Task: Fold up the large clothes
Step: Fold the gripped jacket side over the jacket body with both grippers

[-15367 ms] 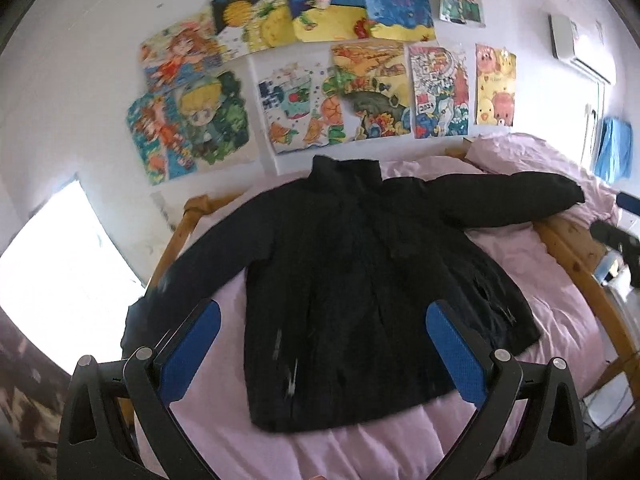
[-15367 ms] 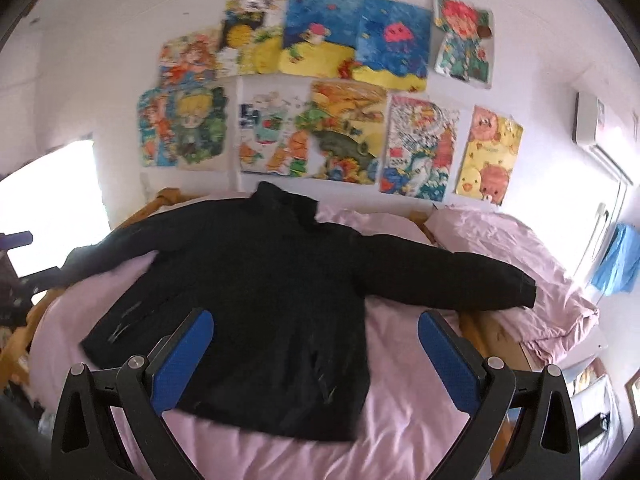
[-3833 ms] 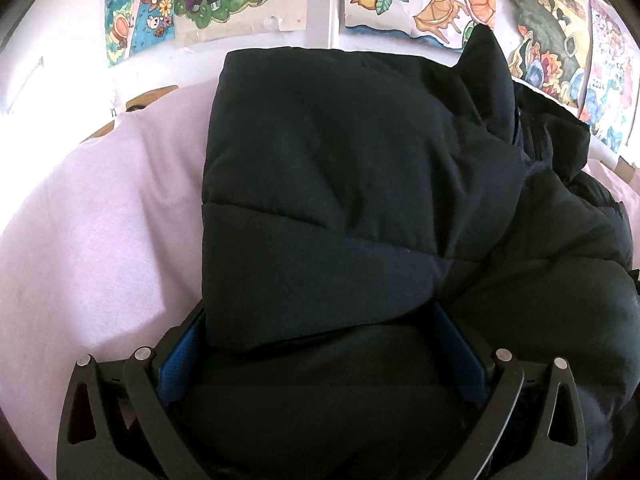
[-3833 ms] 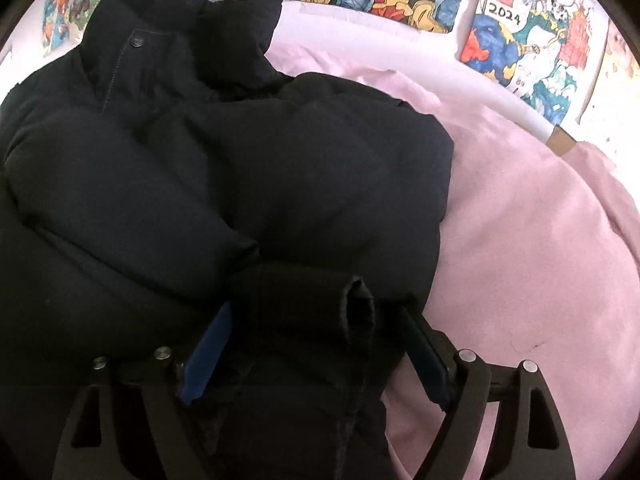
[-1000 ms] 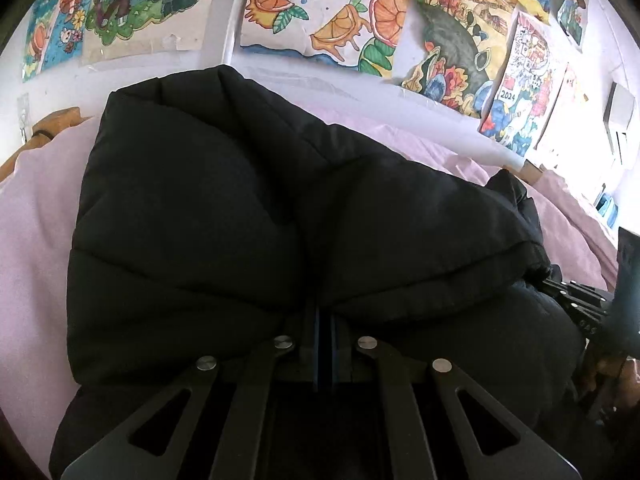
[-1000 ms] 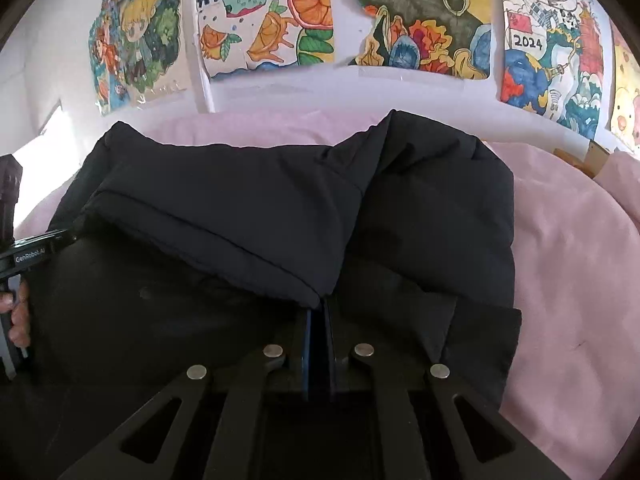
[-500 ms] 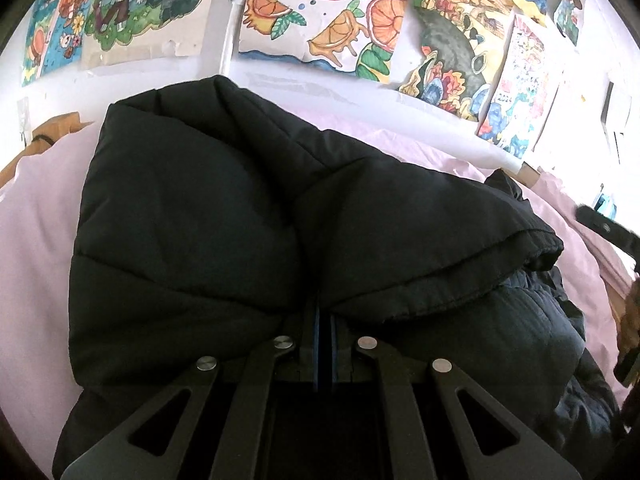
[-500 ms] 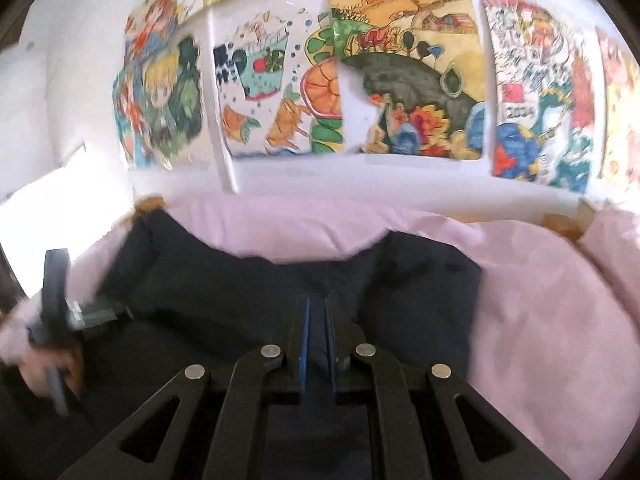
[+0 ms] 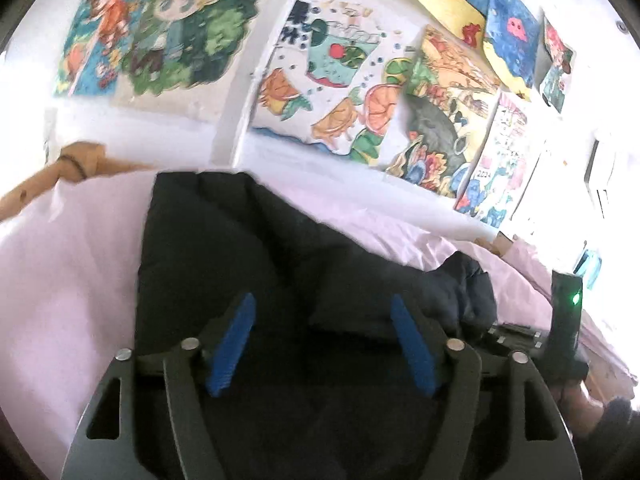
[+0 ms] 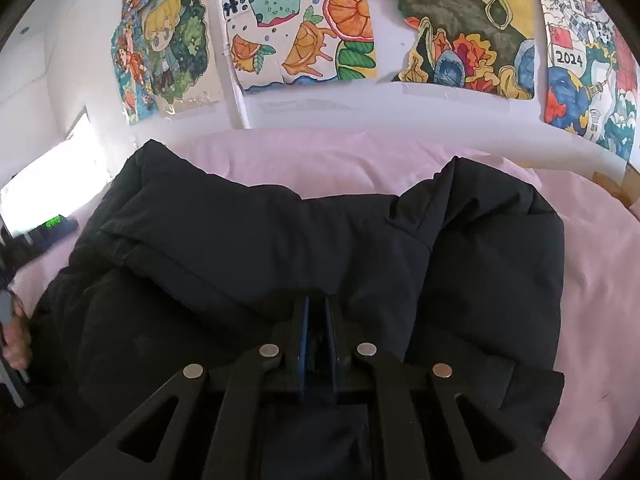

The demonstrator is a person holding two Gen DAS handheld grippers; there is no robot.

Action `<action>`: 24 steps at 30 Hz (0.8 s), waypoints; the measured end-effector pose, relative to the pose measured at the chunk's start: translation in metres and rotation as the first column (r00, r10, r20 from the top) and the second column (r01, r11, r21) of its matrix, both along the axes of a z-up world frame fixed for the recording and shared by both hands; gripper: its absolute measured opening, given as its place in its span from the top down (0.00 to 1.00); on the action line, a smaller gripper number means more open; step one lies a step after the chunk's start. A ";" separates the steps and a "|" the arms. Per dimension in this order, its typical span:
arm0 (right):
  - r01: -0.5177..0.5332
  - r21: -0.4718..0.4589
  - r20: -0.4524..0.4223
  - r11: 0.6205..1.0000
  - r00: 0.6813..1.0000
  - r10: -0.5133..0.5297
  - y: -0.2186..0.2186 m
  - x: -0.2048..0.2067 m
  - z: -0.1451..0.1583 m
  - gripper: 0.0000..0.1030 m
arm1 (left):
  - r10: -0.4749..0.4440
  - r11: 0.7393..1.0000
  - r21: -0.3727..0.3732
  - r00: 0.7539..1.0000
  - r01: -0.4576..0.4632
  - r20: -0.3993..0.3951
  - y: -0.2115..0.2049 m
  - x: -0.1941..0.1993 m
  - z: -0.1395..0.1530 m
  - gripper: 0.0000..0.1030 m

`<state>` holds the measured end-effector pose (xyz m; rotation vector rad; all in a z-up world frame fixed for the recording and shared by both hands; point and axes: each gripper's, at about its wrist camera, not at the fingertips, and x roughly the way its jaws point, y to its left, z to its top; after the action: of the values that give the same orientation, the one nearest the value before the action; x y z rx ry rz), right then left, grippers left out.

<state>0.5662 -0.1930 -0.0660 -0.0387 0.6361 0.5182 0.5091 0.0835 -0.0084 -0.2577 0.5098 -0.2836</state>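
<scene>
A black padded jacket [image 9: 240, 248] lies folded in a thick bundle on the pink bed sheet [image 9: 64, 264]. In the left wrist view my left gripper [image 9: 320, 320] is open, its blue pads [image 9: 232, 344] spread just above the jacket, holding nothing. In the right wrist view the jacket [image 10: 280, 232] fills the middle, and my right gripper [image 10: 316, 312] is shut on a fold of its fabric at the near edge. The right gripper's body also shows at the right edge of the left wrist view [image 9: 560, 340].
The bed stands against a white wall covered with colourful drawings [image 10: 304, 24]. A wooden bed frame post [image 9: 80, 160] shows at far left. Pink sheet [image 10: 600, 264] lies bare to the right of the jacket. A bright window [image 10: 48, 172] is at left.
My left gripper has opened and let go of the jacket, pulling back a little. My right gripper has come back down and stays shut on the jacket.
</scene>
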 end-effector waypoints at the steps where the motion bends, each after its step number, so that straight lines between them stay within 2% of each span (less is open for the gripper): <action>1: 0.003 -0.007 0.003 1.000 1.000 -0.003 0.001 0.000 -0.002 0.92 | -0.002 0.999 0.047 1.000 0.003 -0.024 -0.011 0.010 0.002 0.36; 3: 0.005 -0.013 0.007 1.000 1.000 -0.005 0.003 0.001 -0.004 0.92 | 0.032 0.987 0.161 0.996 -0.018 -0.089 -0.026 0.029 -0.003 0.36; 4: 0.005 -0.012 0.011 1.000 1.000 -0.005 0.003 0.001 -0.005 0.92 | 0.056 0.973 0.231 0.989 -0.023 -0.138 -0.036 0.043 -0.012 0.36; 6: 0.002 -0.011 0.016 1.000 1.000 -0.001 0.002 0.000 -0.007 0.92 | 0.084 0.958 0.287 0.978 -0.027 -0.190 -0.044 0.060 -0.028 0.35; 9: -0.005 -0.036 -0.002 0.999 1.000 0.005 0.005 0.006 -0.016 0.91 | 0.086 0.962 0.272 0.976 -0.028 -0.201 -0.041 0.070 -0.045 0.33; 13: -0.016 -0.091 -0.041 0.996 0.999 0.012 0.016 0.021 -0.033 0.91 | 0.081 0.945 0.326 0.974 -0.008 -0.211 -0.045 0.083 -0.063 0.31; 17: -0.013 -0.097 -0.075 0.995 0.997 0.006 0.022 0.039 -0.047 0.92 | 0.098 0.938 0.346 0.969 -0.014 -0.226 -0.044 0.100 -0.080 0.29; 19: -0.008 -0.106 -0.084 0.994 0.996 -0.001 0.026 0.047 -0.054 0.92 | 0.115 0.926 0.378 0.967 -0.021 -0.228 -0.048 0.106 -0.087 0.28; 22: 0.009 -0.151 -0.059 0.988 0.998 -0.019 0.033 0.048 -0.058 0.92 | 0.130 0.910 0.414 0.969 -0.032 -0.210 -0.053 0.106 -0.090 0.28; 24: 0.015 -0.165 -0.036 0.986 0.999 -0.022 0.034 0.043 -0.056 0.92 | 0.122 0.919 0.392 0.974 -0.038 -0.191 -0.048 0.099 -0.087 0.28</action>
<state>0.6089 -0.1594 -0.1216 -0.1790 0.7141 0.4484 0.6081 0.0352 -0.0955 0.0790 0.7528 -0.0691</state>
